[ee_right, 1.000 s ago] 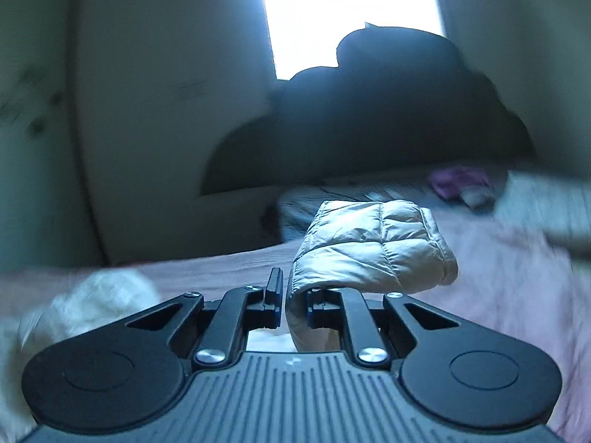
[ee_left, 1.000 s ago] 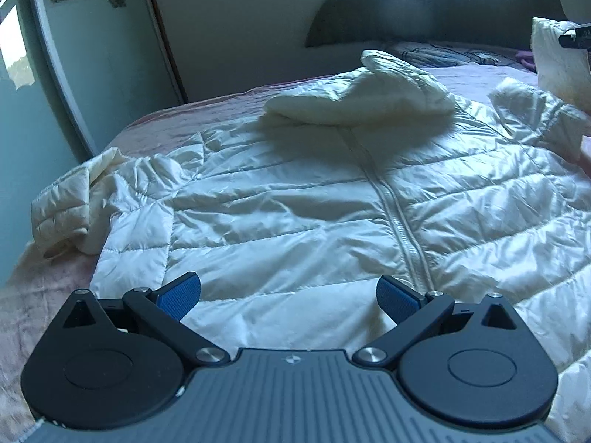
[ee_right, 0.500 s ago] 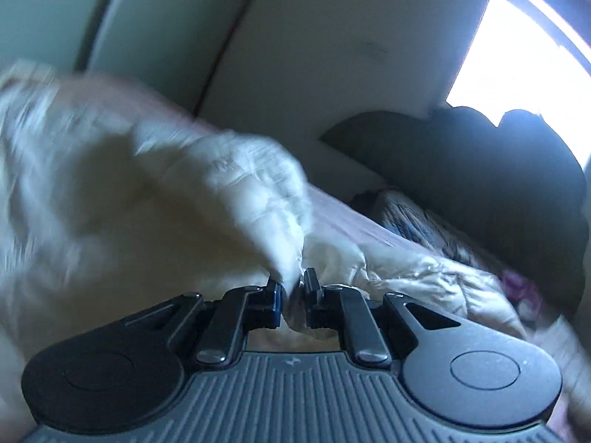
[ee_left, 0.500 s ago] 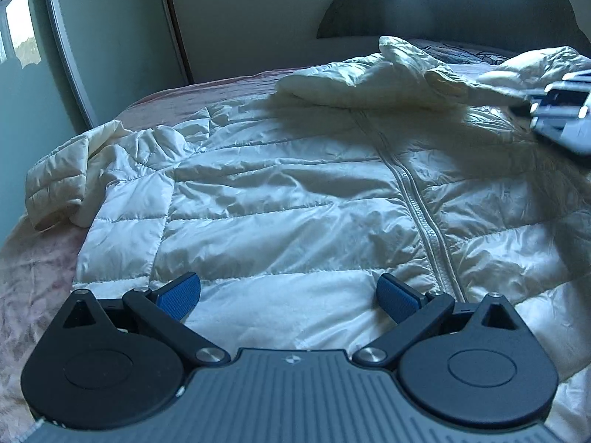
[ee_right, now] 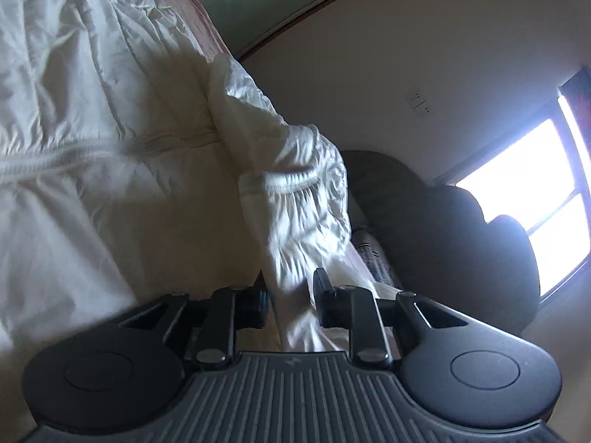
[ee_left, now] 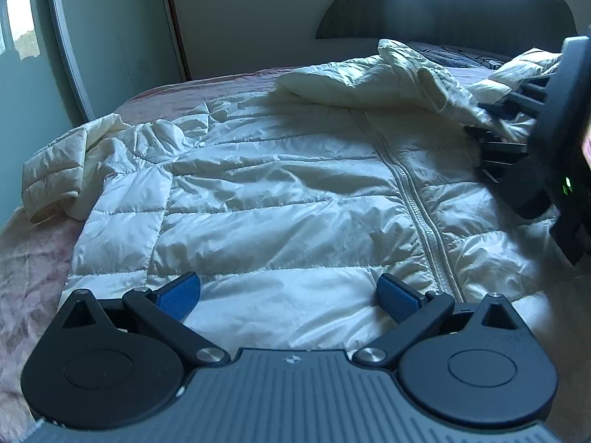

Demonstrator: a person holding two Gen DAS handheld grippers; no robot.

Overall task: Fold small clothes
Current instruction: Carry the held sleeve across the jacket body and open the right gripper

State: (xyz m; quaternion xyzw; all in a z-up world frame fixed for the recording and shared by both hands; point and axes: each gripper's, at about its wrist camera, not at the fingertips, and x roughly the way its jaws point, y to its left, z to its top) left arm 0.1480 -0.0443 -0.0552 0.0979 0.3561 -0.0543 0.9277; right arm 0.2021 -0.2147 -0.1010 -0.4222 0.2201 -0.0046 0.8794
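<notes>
A white quilted jacket [ee_left: 277, 203] lies front up on the bed, zip closed, with its left sleeve [ee_left: 55, 170] bunched at the bed's edge. My left gripper [ee_left: 288, 295] hovers open over the hem with nothing between its blue pads. My right gripper [ee_left: 495, 140] comes in from the right, rolled on its side, over the jacket's upper chest. In the right wrist view its jaws [ee_right: 291, 291] are opening, and the other sleeve [ee_right: 306, 203] still runs between them, loose, its elastic cuff hanging just ahead. The jacket body [ee_right: 92, 147] fills the left of that view.
The bed has a pink cover [ee_left: 29, 265] and a dark headboard [ee_left: 443, 11], with a patterned pillow [ee_left: 454, 53] near it. A wardrobe door [ee_left: 110, 37] stands at the left. A bright window [ee_right: 535, 192] is at the right. A hand [ee_left: 585, 144] shows at the frame's edge.
My right gripper carried the sleeve from the bed's right side over the jacket, rolled onto its side, and its shut jaws have parted. The left gripper stayed put.
</notes>
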